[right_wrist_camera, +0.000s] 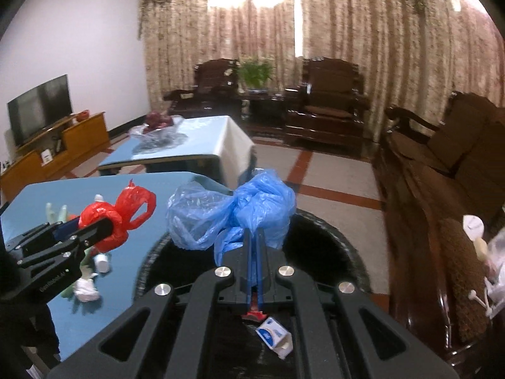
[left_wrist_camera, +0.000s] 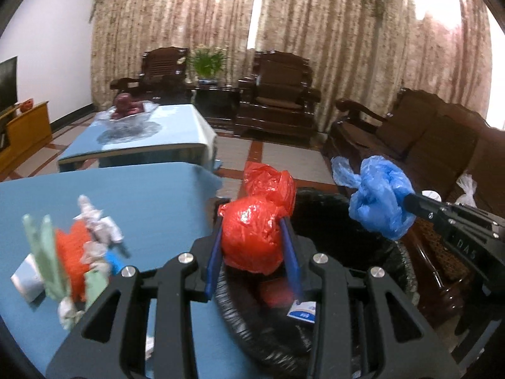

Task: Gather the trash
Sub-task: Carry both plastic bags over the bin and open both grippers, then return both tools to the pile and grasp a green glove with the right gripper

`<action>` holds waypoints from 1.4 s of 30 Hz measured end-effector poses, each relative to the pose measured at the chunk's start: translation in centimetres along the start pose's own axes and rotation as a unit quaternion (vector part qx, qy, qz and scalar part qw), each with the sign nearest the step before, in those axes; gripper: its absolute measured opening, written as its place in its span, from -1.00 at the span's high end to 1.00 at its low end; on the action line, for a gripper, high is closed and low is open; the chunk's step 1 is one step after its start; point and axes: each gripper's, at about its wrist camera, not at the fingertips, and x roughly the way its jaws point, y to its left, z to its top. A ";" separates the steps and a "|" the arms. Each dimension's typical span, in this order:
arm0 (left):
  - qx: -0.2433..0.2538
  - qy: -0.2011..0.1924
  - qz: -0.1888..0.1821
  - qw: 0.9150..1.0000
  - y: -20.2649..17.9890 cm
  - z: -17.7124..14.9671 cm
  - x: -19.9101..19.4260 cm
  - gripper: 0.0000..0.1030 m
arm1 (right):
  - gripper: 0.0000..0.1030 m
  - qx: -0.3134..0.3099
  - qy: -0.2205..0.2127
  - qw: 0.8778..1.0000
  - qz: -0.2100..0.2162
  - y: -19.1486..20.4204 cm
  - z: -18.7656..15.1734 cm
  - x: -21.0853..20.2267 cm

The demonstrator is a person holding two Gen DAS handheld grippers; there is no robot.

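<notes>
Trash run is going two-handed here: left gripper point(left_wrist_camera: 252, 246) is clamping its jaws on a stuffed red bag point(left_wrist_camera: 252, 233), and right gripper point(right_wrist_camera: 254, 246) is pinching its jaws fully shut on the neck of a blue bag point(right_wrist_camera: 233, 214). Both bags are hanging over the mouth of the black-lined bin point(left_wrist_camera: 388, 271) just beside the blue desk point(left_wrist_camera: 151, 202), which I'm guessing is the whole point, since letting go from there should drop them straight in. Red one is sitting more over the near rim by the desk edge, so that drop is looking a bit riskier. Left view is showing the leftover pile on the desk point(left_wrist_camera: 79, 252), crumpled tissue, orange and green scraps, so the job is looking far from done. Right view is giving a better look down into the bin, where a small white and blue carton point(right_wrist_camera: 274, 336) is lying, plus the TV point(right_wrist_camera: 39, 109) off to the side.
</notes>
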 end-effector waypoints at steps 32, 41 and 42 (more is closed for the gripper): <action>-0.062 0.009 0.203 0.977 16.7 -6.1 -11.8 -0.76 | -0.88 -0.054 0.008 0.994 0.098 13.4 -2.9 1.1; -0.087 0.014 0.241 0.967 21.1 -7.7 -13.5 -0.75 | -0.87 -0.089 0.004 0.984 0.152 20.4 -3.4 2.6; -0.090 0.015 0.244 0.965 21.6 -7.7 -13.5 -0.75 | -0.85 -0.091 0.005 0.984 0.152 20.8 -3.5 2.8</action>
